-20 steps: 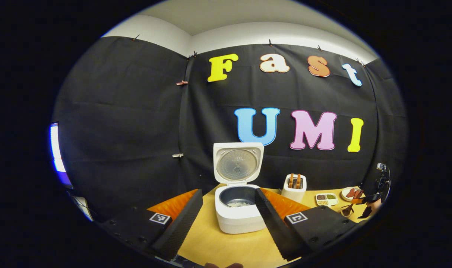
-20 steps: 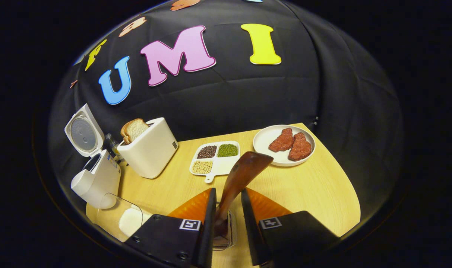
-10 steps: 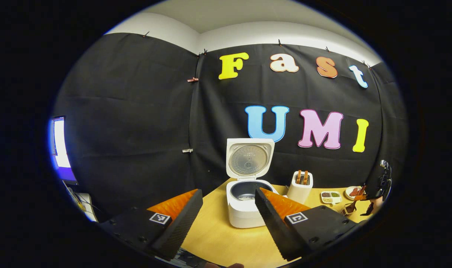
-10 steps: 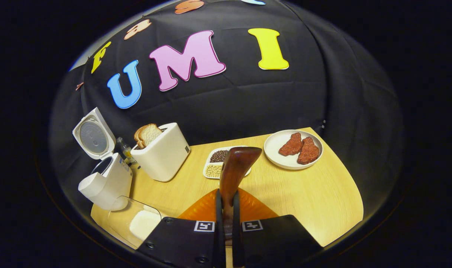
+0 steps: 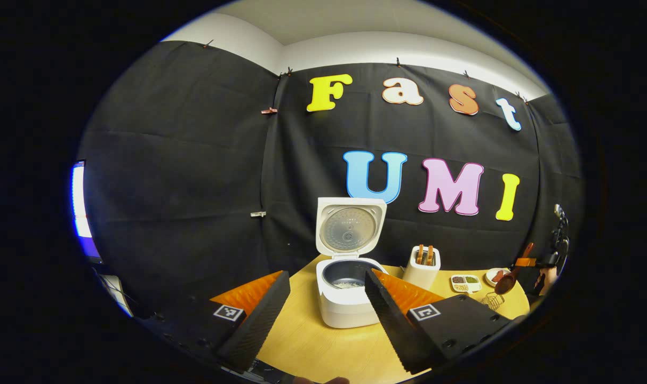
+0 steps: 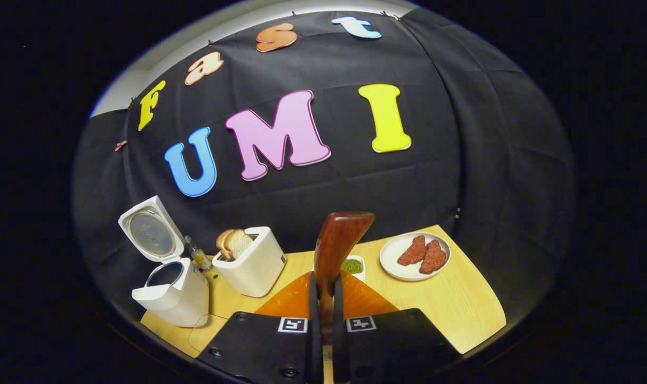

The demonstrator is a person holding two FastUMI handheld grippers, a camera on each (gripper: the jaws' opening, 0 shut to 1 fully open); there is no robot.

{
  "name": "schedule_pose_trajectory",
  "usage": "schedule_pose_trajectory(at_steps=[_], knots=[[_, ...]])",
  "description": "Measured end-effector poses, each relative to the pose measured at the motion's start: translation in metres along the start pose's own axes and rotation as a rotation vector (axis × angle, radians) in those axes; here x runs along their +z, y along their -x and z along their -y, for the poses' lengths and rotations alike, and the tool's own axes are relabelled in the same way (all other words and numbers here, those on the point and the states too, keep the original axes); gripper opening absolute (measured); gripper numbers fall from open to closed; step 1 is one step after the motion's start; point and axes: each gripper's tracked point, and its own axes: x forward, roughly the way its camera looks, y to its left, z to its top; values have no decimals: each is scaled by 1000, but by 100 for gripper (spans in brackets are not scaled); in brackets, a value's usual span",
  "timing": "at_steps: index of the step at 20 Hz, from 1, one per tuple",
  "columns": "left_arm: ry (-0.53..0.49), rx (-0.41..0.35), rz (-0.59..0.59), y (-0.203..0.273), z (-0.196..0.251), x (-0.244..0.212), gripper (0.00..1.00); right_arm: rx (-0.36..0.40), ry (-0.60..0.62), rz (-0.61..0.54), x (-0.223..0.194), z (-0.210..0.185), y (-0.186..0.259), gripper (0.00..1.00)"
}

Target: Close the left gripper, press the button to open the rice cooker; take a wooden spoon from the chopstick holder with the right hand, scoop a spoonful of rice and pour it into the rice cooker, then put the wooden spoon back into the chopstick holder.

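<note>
The white rice cooker (image 5: pixel 349 305) stands on the wooden table with its lid (image 5: pixel 350 229) swung up and a little rice in the dark pot. My left gripper (image 5: pixel 323 326) hangs open well in front of it, fingers apart and empty. In the right gripper view the cooker (image 6: pixel 169 292) is at the lower left. My right gripper (image 6: pixel 323 320) is shut on the handle of the brown wooden spoon (image 6: pixel 336 248), whose bowl points up. From the left gripper view the spoon (image 5: pixel 507 278) hangs above the wire chopstick holder (image 5: pixel 492 302), clear of it.
A white toaster (image 6: pixel 251 262) with bread slices stands right of the cooker, a small bottle (image 6: pixel 198 256) between them. A divided dish of beans (image 6: pixel 353 265) and a plate with two meat pieces (image 6: pixel 414 257) lie farther right. A clear container's edge (image 6: pixel 203 326) shows near the cooker.
My right gripper closed on the spoon handle and lifted the spoon up out of the holder. The left gripper stayed open and drew back a little from the cooker.
</note>
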Motion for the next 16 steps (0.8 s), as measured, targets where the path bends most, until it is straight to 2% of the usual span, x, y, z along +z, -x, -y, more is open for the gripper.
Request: schedule_pose_trajectory(at_steps=[4, 8, 16], knots=[[-23, -62, 5, -14, 6, 0, 97, 72, -1, 33, 13, -54, 21, 11], [-41, -109, 9, -27, 3, 1, 97, 98, 94, 31, -7, -102, 28, 12], [-75, -187, -8, -51, -11, -3, 97, -9, 303, -66, -110, -134, 3, 12]])
